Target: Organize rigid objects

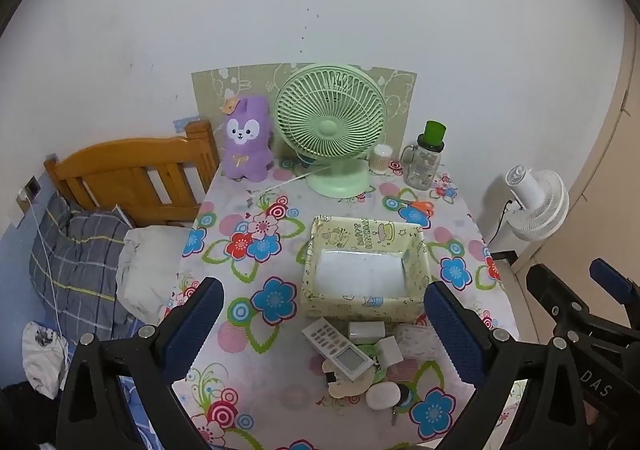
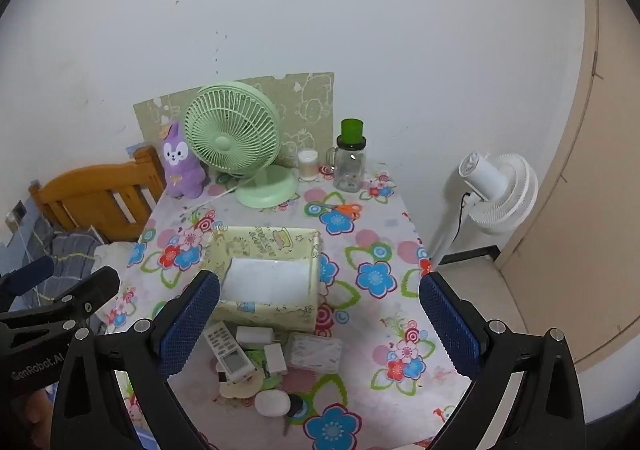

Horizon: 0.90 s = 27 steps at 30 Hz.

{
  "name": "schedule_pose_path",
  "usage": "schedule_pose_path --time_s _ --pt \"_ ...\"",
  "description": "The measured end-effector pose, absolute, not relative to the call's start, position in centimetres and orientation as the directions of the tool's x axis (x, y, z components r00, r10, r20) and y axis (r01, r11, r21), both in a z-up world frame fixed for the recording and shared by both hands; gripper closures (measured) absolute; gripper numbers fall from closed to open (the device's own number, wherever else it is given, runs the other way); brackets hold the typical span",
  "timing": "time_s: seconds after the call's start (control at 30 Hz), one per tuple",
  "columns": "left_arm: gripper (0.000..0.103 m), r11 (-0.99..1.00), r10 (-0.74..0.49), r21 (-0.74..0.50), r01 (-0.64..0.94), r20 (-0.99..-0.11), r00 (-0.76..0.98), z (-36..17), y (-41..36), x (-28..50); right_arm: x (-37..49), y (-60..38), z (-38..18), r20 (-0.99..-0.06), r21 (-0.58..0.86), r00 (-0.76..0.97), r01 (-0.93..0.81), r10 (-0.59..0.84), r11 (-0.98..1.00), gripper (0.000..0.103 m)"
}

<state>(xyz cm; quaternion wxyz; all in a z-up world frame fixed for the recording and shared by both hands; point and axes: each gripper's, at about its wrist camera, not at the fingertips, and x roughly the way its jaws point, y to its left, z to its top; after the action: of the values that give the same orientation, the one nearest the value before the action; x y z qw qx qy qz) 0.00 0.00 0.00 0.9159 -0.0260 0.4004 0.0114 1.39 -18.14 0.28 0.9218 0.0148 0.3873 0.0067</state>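
Showing the bedding (image 1: 76, 250) clearly, only the left gripper (image 1: 324, 326) view; both grippers gape empty.

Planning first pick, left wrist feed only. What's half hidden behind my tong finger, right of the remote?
Observer: A clear plastic case, lying flat beside the white adapter.
Operator: Right tongs open?
Observer: Yes, the right tongs are wide open, holding nothing.
Operator: Is the white fan on the table?
Observer: No, the white fan sits on a pole beside the table, not on it.
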Motion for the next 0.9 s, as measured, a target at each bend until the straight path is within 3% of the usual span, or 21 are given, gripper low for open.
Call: schedule_pose_path --time_s 0.9 --pt "0.002 0.999 -0.007 -0.04 -0.034 -0.747 0.664 -0.6 -0.3 0.6 1.5 -18.5 -0.3 -0.724 0.044 0.69 0.023 0.016 0.999 0.001"
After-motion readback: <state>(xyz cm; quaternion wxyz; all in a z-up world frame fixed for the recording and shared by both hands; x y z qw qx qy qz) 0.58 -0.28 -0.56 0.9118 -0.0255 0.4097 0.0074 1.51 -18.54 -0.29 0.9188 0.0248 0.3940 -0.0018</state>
